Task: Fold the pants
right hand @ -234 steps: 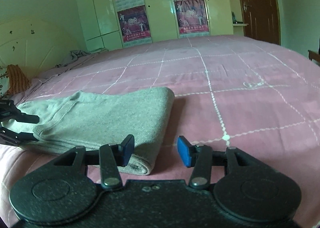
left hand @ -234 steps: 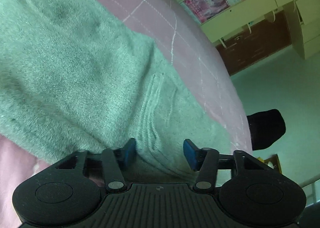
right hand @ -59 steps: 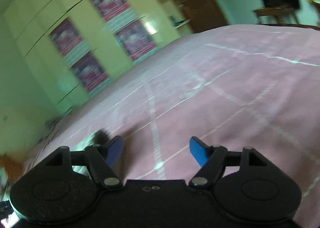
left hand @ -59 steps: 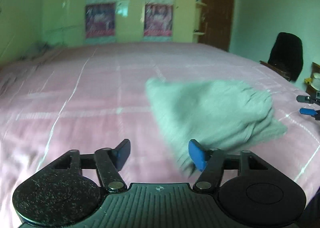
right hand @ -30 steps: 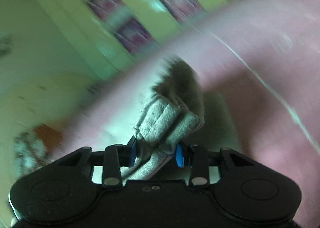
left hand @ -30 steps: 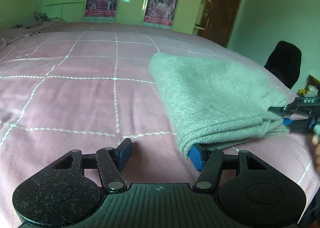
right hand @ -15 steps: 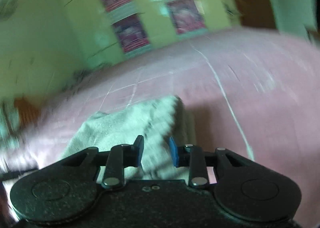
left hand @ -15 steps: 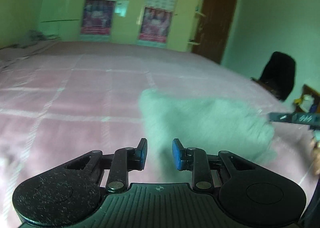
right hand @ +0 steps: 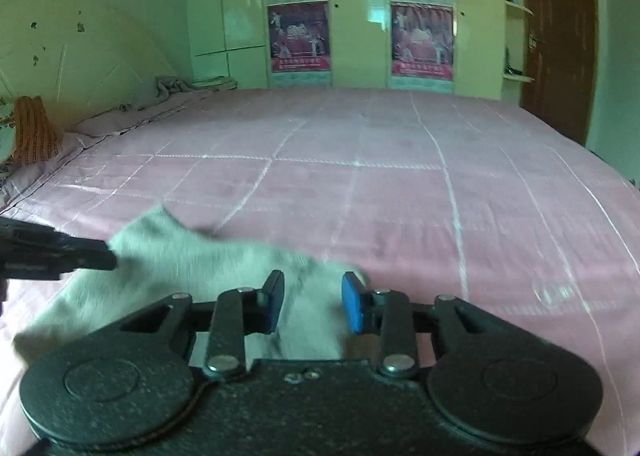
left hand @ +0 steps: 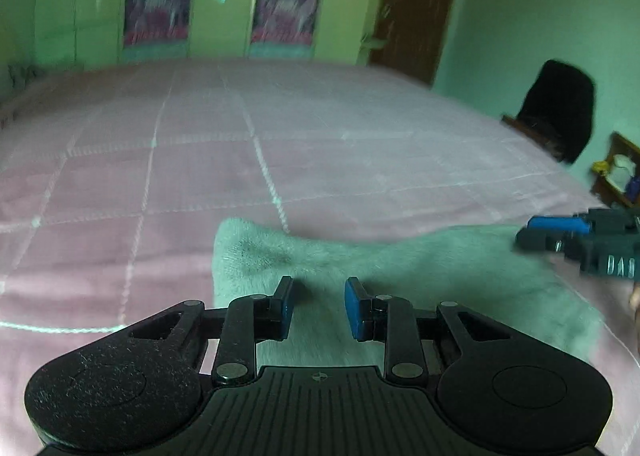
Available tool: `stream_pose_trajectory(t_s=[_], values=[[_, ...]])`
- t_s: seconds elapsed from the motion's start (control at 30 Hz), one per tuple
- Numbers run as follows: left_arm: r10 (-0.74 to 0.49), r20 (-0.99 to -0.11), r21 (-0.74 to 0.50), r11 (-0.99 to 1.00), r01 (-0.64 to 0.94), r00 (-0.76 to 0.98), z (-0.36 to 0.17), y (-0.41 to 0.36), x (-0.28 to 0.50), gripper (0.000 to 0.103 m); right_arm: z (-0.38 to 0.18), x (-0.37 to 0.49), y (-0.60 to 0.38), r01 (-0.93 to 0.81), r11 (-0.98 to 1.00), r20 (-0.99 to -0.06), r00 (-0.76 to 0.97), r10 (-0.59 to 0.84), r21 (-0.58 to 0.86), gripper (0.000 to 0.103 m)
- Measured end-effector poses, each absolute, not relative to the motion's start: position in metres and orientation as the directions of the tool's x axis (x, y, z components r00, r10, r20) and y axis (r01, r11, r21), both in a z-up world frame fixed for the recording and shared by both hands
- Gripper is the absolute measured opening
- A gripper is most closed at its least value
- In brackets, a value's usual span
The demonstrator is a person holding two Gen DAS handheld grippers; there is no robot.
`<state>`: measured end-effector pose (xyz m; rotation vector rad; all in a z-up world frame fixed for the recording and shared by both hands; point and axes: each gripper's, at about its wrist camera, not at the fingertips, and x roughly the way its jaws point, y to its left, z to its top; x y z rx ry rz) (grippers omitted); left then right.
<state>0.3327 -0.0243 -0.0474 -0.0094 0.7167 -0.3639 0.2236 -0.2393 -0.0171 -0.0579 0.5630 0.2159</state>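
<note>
Folded grey fleece pants (left hand: 420,272) on pink quilted bed (left hand: 168,159); left gripper (left hand: 318,306) narrowly parted, apparently empty; right gripper (right hand: 312,302), lettered "DAS", opening, seemingly unloaded.

1 folded pants (left hand: 440,276), 2 hand-held grippers, 1 bed (right hand: 400,195), 4 posters, 1 door (right hand: 560,35), 1 chair (left hand: 560,111).

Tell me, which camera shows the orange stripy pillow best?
The right wrist view. The orange striped pillow sits at the far left there, propped against the headboard at the edge of the pink bedspread. The left wrist view does not show it at all.
</note>
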Motion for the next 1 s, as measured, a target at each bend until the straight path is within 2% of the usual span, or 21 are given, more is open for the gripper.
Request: stream_pose_trajectory(t_s=[0.07, 0.13, 0.17, 0.23, 0.27, 0.33, 0.37, 0.43, 0.5, 0.57, 0.73, 0.83, 0.9, 1.0], values=[[-0.305, -0.739, -0.13, 0.94, 0.317, 0.601, -0.074, -0.033, 0.358, 0.028, -0.03, 0.247, -0.225, -0.24, 0.97, -0.581, 0.794, 0.179, -0.029, 0.034], [-0.297, -0.746, -0.12, 0.941, 0.318, 0.596, -0.078, -0.034, 0.361, 0.028, -0.058, 0.272, -0.218, -0.227, 0.967, -0.67, 0.736, 0.093, -0.116, 0.036], [-0.286, -0.739, -0.105, 0.943, 0.315, 0.61, -0.069, -0.035, 0.356, 0.028, -0.061, 0.272, -0.222, -0.227, 0.968, -0.661, 0.744, 0.103, -0.104, 0.036], [-0.312, -0.67, -0.095, 0.936, 0.339, 0.674, -0.051, -0.03, 0.333, 0.028, -0.051, 0.266, -0.225, -0.22, 0.973, -0.666, 0.737, 0.115, -0.076, 0.036], [-0.317, -0.661, -0.099, 0.935, 0.339, 0.68, -0.05, -0.028, 0.325, 0.028, -0.039, 0.255, -0.228, -0.225, 0.972, -0.636, 0.76, 0.133, -0.066, 0.038], [-0.292, -0.707, -0.071, 0.935, 0.347, 0.644, -0.066, -0.034, 0.321, 0.028, -0.025, 0.232, -0.231, -0.247, 0.967, -0.557, 0.812, 0.175, -0.057, 0.049], [-0.272, -0.708, -0.027, 0.933, 0.36, 0.651, -0.077, -0.039, 0.32, 0.028, -0.027, 0.224, -0.232, -0.244, 0.968, -0.551, 0.817, 0.173, -0.058, 0.051], [-0.233, -0.7, 0.039, 0.932, 0.362, 0.675, -0.08, -0.048, 0.316, 0.028, -0.051, 0.227, -0.227, -0.242, 0.965, -0.634, 0.763, 0.126, -0.1, 0.057], [-0.206, -0.699, 0.07, 0.933, 0.352, 0.685, -0.073, -0.055, 0.311, 0.028, -0.065, 0.229, -0.235, -0.2, 0.98, -0.633, 0.759, 0.152, -0.005, 0.057], [-0.196, -0.685, 0.105, 0.926, 0.361, 0.701, -0.063, -0.059, 0.299, 0.028, -0.056, 0.228, -0.237, -0.171, 0.984, -0.633, 0.758, 0.157, 0.04, 0.055], [-0.186, -0.661, 0.155, 0.914, 0.375, 0.727, -0.057, -0.062, 0.262, 0.028, -0.027, 0.193, -0.228, -0.219, 0.975, -0.532, 0.829, 0.171, -0.027, 0.055], [-0.158, -0.692, 0.17, 0.912, 0.372, 0.704, -0.063, -0.063, 0.258, 0.028, -0.035, 0.183, -0.227, -0.213, 0.976, -0.558, 0.816, 0.152, -0.046, 0.056], [-0.145, -0.687, 0.191, 0.909, 0.369, 0.712, -0.061, -0.064, 0.25, 0.028, -0.053, 0.195, -0.228, -0.195, 0.979, -0.661, 0.743, 0.108, -0.06, 0.056], [-0.149, -0.661, 0.203, 0.908, 0.367, 0.735, -0.049, -0.061, 0.236, 0.028, -0.042, 0.188, -0.234, -0.171, 0.985, -0.633, 0.762, 0.133, 0.002, 0.055]])
